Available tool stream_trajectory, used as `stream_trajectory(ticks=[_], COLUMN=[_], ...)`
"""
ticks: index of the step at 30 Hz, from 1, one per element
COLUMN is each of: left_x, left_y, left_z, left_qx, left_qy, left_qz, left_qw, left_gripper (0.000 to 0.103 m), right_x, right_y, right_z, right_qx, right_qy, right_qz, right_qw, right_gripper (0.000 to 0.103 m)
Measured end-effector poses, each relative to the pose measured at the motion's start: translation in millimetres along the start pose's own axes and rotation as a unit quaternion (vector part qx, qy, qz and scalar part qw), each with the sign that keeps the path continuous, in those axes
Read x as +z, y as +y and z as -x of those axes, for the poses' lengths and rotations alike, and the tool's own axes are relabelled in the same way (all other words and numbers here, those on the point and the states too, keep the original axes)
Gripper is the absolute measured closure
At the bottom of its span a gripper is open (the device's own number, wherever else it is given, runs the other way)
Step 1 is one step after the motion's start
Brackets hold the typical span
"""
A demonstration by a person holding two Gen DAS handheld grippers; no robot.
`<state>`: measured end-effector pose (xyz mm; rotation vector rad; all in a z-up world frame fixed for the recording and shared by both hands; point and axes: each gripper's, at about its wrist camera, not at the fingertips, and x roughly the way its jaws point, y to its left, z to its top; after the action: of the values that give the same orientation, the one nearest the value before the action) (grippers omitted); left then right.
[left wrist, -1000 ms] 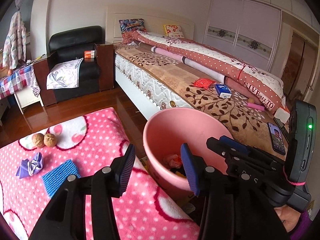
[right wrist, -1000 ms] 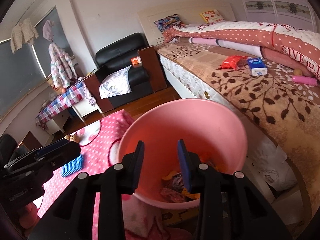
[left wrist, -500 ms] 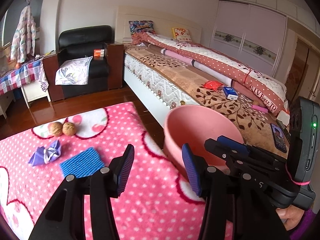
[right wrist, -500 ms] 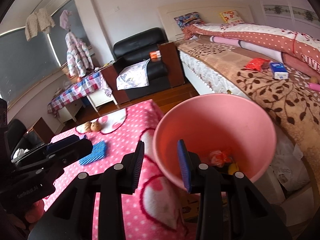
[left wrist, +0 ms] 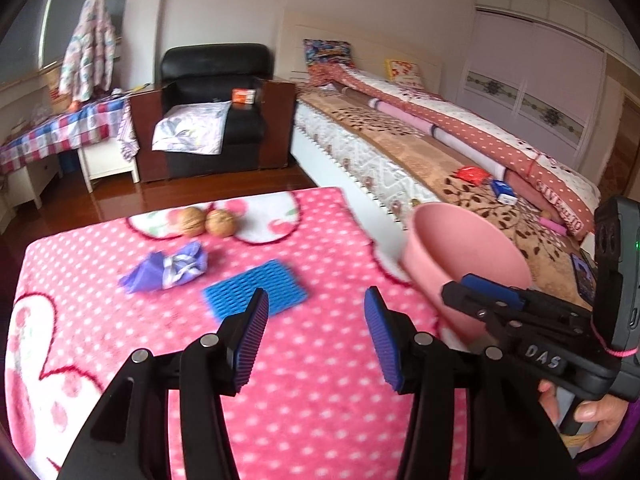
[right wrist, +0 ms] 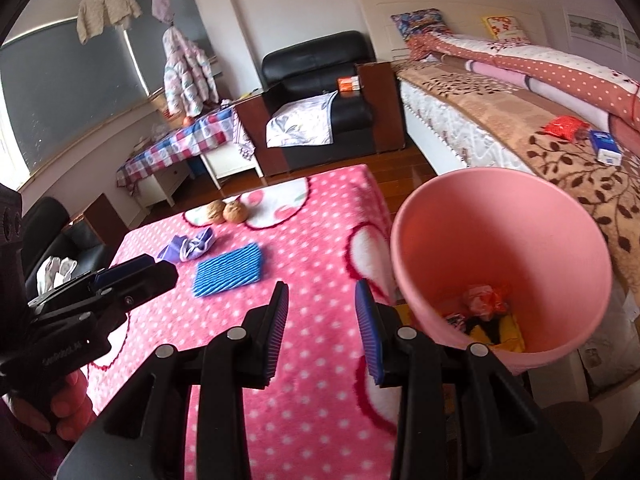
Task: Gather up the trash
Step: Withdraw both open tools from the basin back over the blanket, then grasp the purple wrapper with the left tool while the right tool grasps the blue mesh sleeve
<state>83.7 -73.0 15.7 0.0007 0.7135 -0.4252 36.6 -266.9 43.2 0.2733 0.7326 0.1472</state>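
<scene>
- My left gripper hangs over the pink dotted blanket, jaws apart, empty.
- My right gripper is parted too, holding nothing.
- Blue foam net and purple wrapper lie ahead; pink bin stands right.

On the worktop two walnuts, one purple wrapper and one blue foam net are counted. One pink bin is seen. On the bed, one red packet and one blue box are counted.
</scene>
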Motion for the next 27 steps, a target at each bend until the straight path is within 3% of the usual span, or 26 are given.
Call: stream_trajectory(ticks=[15, 27], left_x=[-20.8, 15.2], left_y=[103.1, 117.4], left_z=[17.7, -45.9], left_qx=[0.085, 0.105], left_qy=[0.004, 0.018], left_qz=[0.067, 0.014], left_qw=[0.9941, 0.9942], left_gripper=[0.054, 0.054], right_x=[-4.8, -11.0], right_y=[44.2, 45.0], right_z=[-37.3, -60.2], right_qx=[0.039, 0.055], right_qy=[0.035, 0.074], right_qz=[0.031, 0.008], right_qw=[0.998, 0.996], right_gripper=[0.068, 0.068])
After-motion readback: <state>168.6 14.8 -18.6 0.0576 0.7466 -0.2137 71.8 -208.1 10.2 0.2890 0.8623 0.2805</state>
